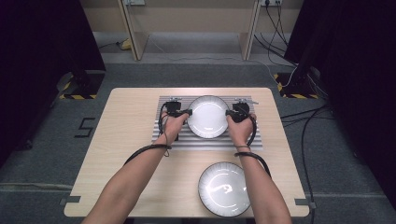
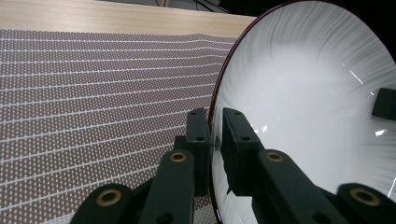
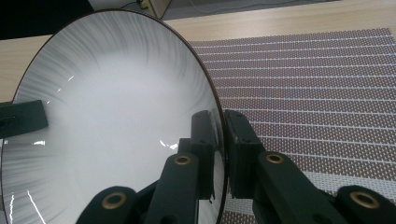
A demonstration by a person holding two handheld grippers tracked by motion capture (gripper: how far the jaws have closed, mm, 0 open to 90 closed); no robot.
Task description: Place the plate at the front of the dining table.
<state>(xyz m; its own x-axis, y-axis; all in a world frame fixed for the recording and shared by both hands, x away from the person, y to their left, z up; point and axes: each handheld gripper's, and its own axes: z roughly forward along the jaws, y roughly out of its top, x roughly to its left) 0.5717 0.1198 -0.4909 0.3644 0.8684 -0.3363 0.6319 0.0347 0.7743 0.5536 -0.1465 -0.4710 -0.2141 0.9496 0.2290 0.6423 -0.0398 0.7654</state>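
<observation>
Nearest, a second plate [image 1: 223,188] sits on the wooden tabletop [image 1: 126,140] over grey carpet, while left tongs [image 1: 188,112] and right tongs [image 1: 228,113] clamp opposite rims of the plate [image 1: 208,116] above the striped mat [image 1: 243,140].

The round white plate [image 1: 208,116] (dark thin rim, faint grey streaks) sits in the middle of the frame, pinched at its left and right edges.
</observation>
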